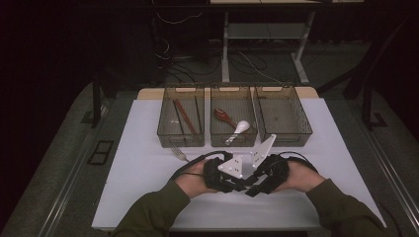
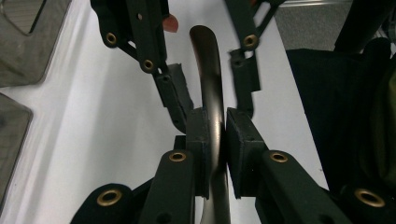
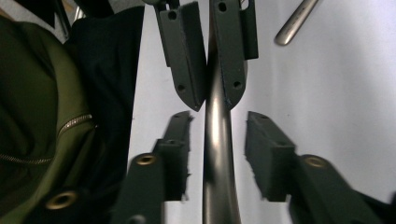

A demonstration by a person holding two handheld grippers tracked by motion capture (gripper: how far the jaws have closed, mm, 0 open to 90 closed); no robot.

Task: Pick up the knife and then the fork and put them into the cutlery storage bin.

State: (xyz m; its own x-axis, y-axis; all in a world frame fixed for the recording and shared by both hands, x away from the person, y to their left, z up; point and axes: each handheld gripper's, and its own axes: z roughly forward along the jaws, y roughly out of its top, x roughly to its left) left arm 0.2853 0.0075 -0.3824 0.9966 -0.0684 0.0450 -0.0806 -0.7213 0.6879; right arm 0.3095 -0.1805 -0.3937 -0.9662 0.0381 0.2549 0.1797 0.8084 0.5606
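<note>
Far left of the white bench (image 1: 148, 187), a silver fork (image 1: 179, 153) lies on its own, just in front of the left bin (image 1: 181, 115); that bin holds long dark and reddish sticks (image 1: 184, 116); the middle bin (image 1: 233, 115) carries a red spoon (image 1: 224, 116) and a white spoon (image 1: 238, 130); the right bin (image 1: 281, 114) stands at the end of the row.

Down at the near edge of the bench the two hands meet, close together; the left hand (image 1: 190, 178) carries the left tongs (image 1: 232, 181), and in the left gripper view the left tongs (image 2: 215, 135) are clamped narrow on a dark metal handle (image 2: 211, 88), pads pressed against both its sides; the handle runs straight on from them toward the other tool.

On to the right hand (image 1: 304, 177) with the right tongs (image 1: 249, 185); in the right gripper view the right tongs (image 3: 217, 158) straddle the same handle (image 3: 218, 140), which runs up the gap between them; the pads stand a little off it on each side, neither one touching; beyond them the left tongs' pads grip the handle; the fork's handle end lies on the bench at top right there.
</note>
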